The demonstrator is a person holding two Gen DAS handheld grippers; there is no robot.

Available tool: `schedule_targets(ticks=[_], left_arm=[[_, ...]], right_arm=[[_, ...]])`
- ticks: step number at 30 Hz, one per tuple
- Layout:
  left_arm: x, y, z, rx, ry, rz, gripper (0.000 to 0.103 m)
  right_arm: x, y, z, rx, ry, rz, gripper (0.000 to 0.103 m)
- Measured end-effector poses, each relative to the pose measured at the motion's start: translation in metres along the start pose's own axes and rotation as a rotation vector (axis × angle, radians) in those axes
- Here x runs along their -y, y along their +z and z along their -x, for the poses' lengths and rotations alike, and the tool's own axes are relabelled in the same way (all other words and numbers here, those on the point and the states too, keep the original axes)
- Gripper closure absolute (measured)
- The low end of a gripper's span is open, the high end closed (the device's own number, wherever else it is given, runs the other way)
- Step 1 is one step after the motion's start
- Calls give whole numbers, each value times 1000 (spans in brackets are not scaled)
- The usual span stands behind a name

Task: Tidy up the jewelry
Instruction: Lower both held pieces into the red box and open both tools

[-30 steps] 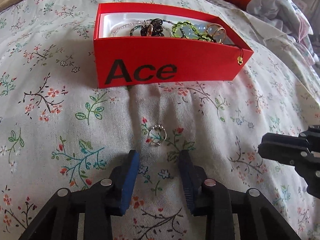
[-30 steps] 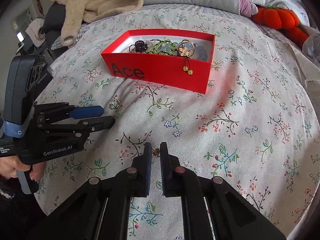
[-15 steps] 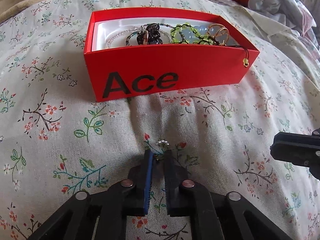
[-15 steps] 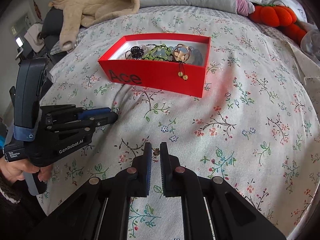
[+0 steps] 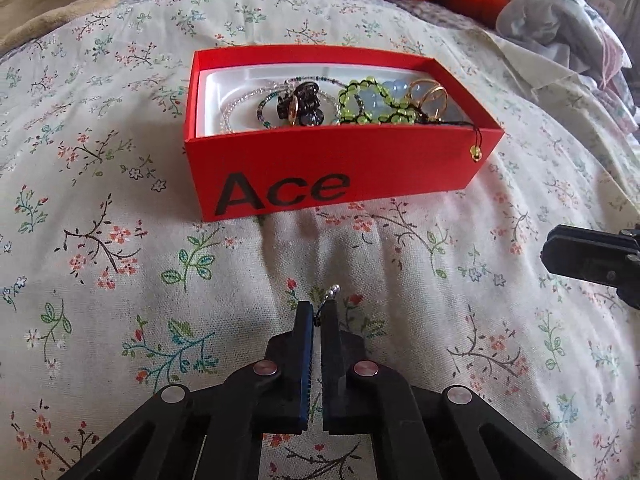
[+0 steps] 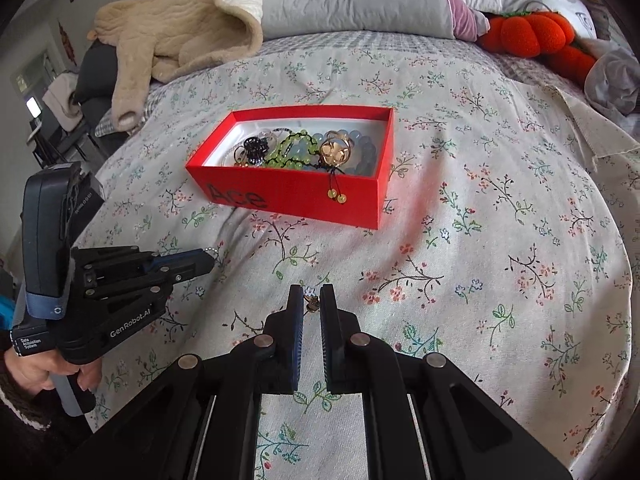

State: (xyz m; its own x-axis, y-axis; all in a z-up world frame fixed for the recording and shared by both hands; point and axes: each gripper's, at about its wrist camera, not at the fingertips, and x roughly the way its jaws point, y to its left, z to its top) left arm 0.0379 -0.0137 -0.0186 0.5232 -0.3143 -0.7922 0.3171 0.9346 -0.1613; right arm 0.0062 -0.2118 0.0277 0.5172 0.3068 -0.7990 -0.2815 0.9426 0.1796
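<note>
Left gripper (image 5: 317, 311) pinched tight on a small silver beaded ring (image 5: 331, 293), just above the floral bedspread (image 5: 120, 280). Right gripper (image 6: 311, 295) nipped narrow on a tiny gold-coloured trinket (image 6: 311, 304). Beyond, red "Ace" box (image 5: 360, 168) on the bedspread, holding a green bead bracelet (image 5: 370, 100) and a dark hair claw (image 5: 302, 104).

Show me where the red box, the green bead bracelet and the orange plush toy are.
red box (image 5: 400, 160): left wrist view, on its front wall.
green bead bracelet (image 5: 360, 98): left wrist view, on its beads inside the box.
orange plush toy (image 6: 536, 32): right wrist view, on its round body.
</note>
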Motion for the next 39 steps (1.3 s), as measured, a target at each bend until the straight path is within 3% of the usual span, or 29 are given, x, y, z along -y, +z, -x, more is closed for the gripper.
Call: schedule_targets(ticks=[10, 15, 25, 33, 37, 39], left_arm=[[3, 28, 32, 41, 3, 31, 103], [5, 46, 40, 70, 44, 11, 103], [-11, 72, 16, 65, 131, 64, 103], [-17, 82, 4, 78, 104, 111, 103], [-18, 83, 6, 75, 93, 129, 93], [-16, 81, 7, 77, 99, 127, 83]], right_arm=[[5, 40, 11, 89, 7, -63, 95], [9, 60, 8, 117, 29, -108, 95], [19, 85, -20, 103, 59, -175, 95], [29, 94, -30, 113, 65, -203, 95], [39, 96, -32, 117, 61, -231, 95], [43, 97, -33, 116, 58, -242, 95]])
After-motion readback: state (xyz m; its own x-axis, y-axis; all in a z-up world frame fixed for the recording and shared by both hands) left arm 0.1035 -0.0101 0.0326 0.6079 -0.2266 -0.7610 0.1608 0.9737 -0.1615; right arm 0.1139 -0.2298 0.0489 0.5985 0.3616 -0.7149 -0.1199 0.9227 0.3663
